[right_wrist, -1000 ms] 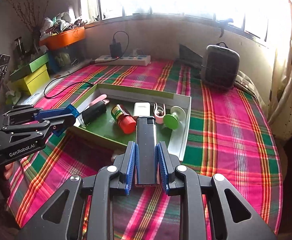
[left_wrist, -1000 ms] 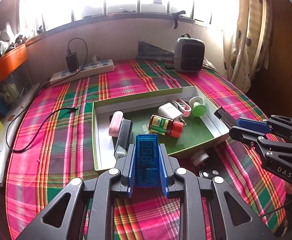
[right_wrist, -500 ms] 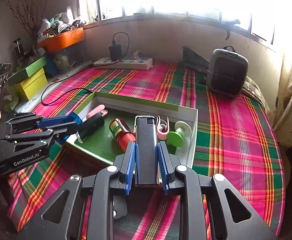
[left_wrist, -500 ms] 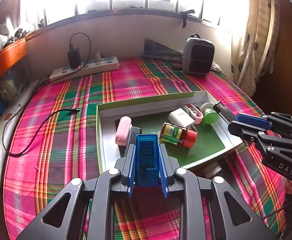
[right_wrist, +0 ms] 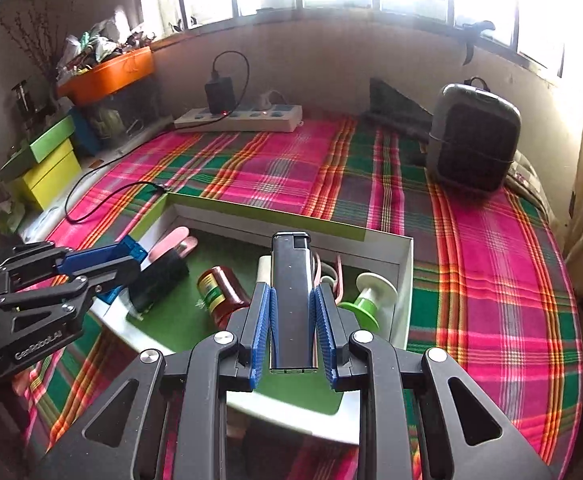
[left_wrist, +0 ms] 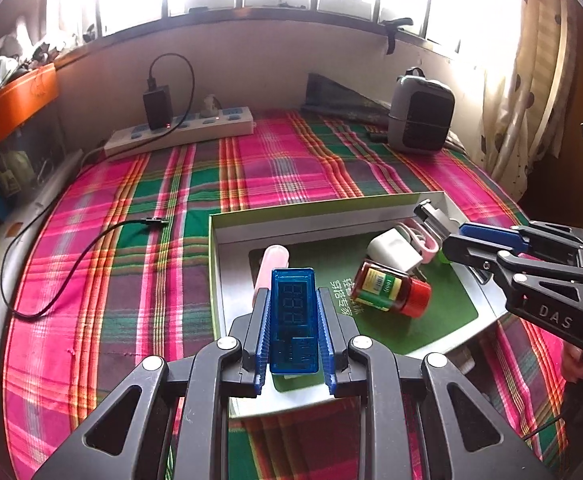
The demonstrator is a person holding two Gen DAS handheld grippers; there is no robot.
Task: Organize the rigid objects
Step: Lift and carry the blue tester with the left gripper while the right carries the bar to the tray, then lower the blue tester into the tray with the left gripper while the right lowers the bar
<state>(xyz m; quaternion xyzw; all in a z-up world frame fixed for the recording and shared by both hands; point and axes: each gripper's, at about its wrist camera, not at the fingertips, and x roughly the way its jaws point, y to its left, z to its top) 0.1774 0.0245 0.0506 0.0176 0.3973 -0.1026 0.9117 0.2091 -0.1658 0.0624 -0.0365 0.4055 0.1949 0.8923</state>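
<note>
Plaid cloth (left_wrist: 291, 168) covering worktop under bright window; I'm holding left gripper (left_wrist: 293, 312) pinching blue meter (left_wrist: 293, 316), right gripper (right_wrist: 293, 312) pinching black lighter (right_wrist: 292, 300), both over green-rimmed tray (right_wrist: 275, 218).

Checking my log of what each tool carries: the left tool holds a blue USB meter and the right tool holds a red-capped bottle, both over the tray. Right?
Partly. The right tool grips a black lighter, as the right wrist view shows; the red-capped bottle lies in the tray. The left tool does hold the blue USB meter.
</note>
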